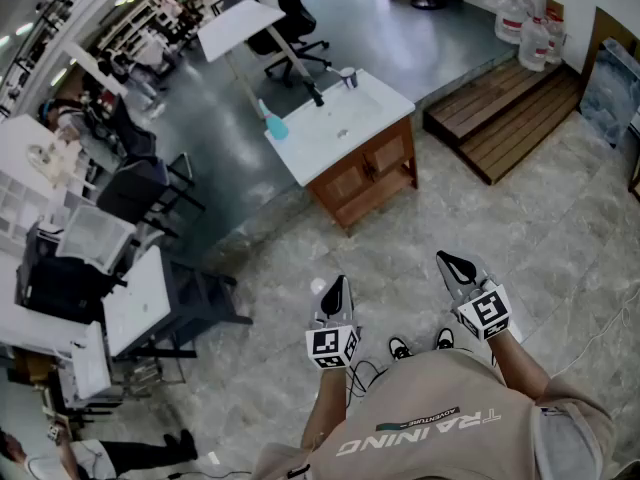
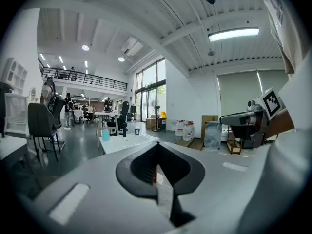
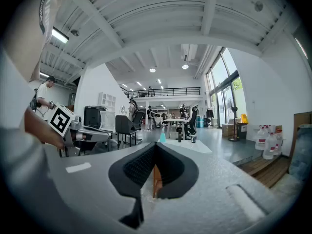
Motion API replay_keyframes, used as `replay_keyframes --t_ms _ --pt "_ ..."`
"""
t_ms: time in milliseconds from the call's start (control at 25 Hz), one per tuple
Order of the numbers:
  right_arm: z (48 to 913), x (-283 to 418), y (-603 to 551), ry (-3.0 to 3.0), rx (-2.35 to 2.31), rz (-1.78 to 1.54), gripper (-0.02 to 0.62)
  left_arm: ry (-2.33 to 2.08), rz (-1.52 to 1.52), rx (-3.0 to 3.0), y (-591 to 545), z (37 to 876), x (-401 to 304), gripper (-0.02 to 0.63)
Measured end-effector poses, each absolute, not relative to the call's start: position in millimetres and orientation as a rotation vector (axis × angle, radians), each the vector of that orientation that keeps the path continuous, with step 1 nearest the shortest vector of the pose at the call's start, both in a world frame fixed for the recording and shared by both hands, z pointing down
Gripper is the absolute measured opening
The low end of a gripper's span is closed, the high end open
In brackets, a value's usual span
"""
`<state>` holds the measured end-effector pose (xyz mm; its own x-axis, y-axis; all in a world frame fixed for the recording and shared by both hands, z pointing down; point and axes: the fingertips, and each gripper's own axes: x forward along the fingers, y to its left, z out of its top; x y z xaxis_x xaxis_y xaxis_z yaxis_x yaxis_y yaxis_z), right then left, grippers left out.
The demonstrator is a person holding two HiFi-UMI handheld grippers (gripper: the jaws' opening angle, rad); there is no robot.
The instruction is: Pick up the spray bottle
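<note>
The spray bottle is pale blue and stands upright on the left end of a white-topped wooden cabinet, well ahead of me across the tiled floor. It is small in the left gripper view and in the right gripper view. A black bottle and a small cup stand further back on the same top. My left gripper and right gripper are held side by side at waist height, both pointing toward the cabinet, both shut and empty, far short of the bottle.
A low wooden platform lies to the right of the cabinet, with water jugs behind it. Desks, shelving and black chairs crowd the left side. An office chair and a white table stand beyond the cabinet.
</note>
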<state>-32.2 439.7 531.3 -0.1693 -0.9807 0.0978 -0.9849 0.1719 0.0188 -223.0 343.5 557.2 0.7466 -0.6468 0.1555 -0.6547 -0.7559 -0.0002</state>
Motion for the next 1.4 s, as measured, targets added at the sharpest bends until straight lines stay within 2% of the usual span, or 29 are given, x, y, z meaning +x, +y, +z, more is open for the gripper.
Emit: replay_keyframes --t_ms 640,1040,1400 --pt "523 -46 388 -2.295 2.010 0.075 0.003 -0.982 0.264 2.894 305 572 -235 0.018" --pt "548 -70 375 -2.226 2.008 0.155 0.003 -0.831 0.322 2.879 281 605 -232 0.018" --pt "565 -46 340 -2.258 1.955 0.249 0.003 -0.847 0.355 2.836 254 611 -207 0.018"
